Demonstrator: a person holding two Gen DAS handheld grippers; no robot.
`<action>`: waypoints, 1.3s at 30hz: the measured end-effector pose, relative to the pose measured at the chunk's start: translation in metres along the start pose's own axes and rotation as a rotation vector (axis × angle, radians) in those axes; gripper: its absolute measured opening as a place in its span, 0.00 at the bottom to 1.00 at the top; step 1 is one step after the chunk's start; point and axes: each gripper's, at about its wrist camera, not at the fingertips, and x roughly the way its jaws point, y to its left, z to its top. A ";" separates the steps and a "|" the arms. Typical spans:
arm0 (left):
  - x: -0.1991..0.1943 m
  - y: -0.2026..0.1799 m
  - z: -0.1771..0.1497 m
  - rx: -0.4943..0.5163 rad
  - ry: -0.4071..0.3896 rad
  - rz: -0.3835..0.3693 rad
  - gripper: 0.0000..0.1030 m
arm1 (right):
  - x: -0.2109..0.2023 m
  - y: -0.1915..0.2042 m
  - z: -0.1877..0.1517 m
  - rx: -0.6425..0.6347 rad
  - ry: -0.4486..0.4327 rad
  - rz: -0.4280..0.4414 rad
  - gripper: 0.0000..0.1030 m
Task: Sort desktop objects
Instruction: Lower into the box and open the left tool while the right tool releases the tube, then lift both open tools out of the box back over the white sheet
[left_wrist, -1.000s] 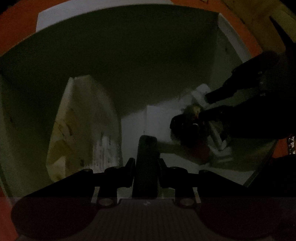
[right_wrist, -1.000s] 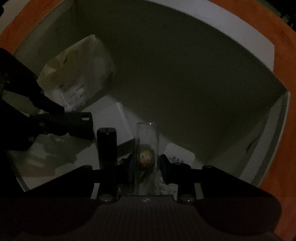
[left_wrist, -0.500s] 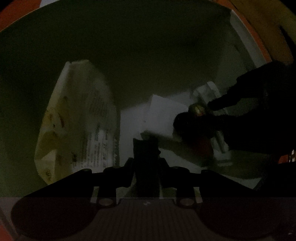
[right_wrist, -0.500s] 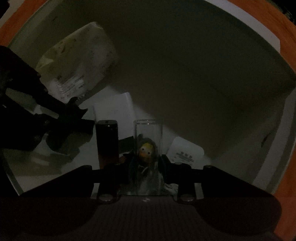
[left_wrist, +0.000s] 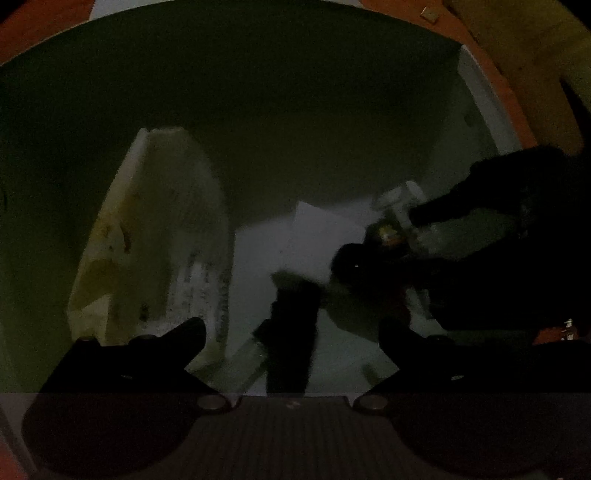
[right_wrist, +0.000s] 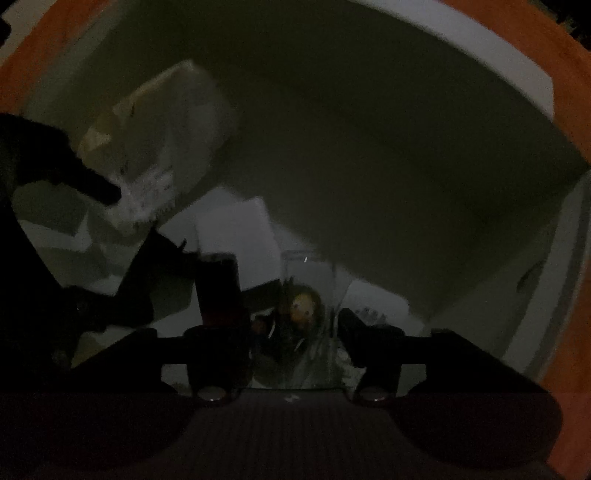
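Both grippers reach down into a dim white box (left_wrist: 258, 110). My left gripper (left_wrist: 291, 332) has its jaws spread wide and still opening. A dark oblong object (left_wrist: 295, 306) shows blurred between them, with neither pad on it. My right gripper (right_wrist: 291, 328) is opening around a clear plastic case (right_wrist: 308, 273) that holds a small yellow-faced figure (right_wrist: 303, 306). The case still stands between the fingers, and the right fingertip (right_wrist: 354, 325) has come off it. A dark cylinder (right_wrist: 218, 284) with a reddish base stands just left of the case.
A pale printed packet (left_wrist: 147, 240) leans against the box's left wall. A white card (left_wrist: 317, 236) and a white label (right_wrist: 376, 302) lie on the box floor. An orange surface (right_wrist: 535, 44) surrounds the box. The box walls stand close on all sides.
Both grippers were shut and have now spread apart, the left one fully. The dark oblong object has come loose and blurred between the left jaws. The right fingers have parted from the clear case.
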 end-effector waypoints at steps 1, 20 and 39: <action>-0.002 -0.001 0.001 -0.008 0.001 -0.006 0.99 | -0.004 -0.001 0.002 0.007 -0.013 0.005 0.59; -0.072 -0.011 0.037 -0.008 -0.178 -0.047 1.00 | -0.097 -0.044 0.053 0.148 -0.266 0.035 0.70; -0.103 0.048 0.119 0.027 -0.442 0.118 0.99 | -0.124 -0.128 0.098 0.326 -0.379 -0.072 0.70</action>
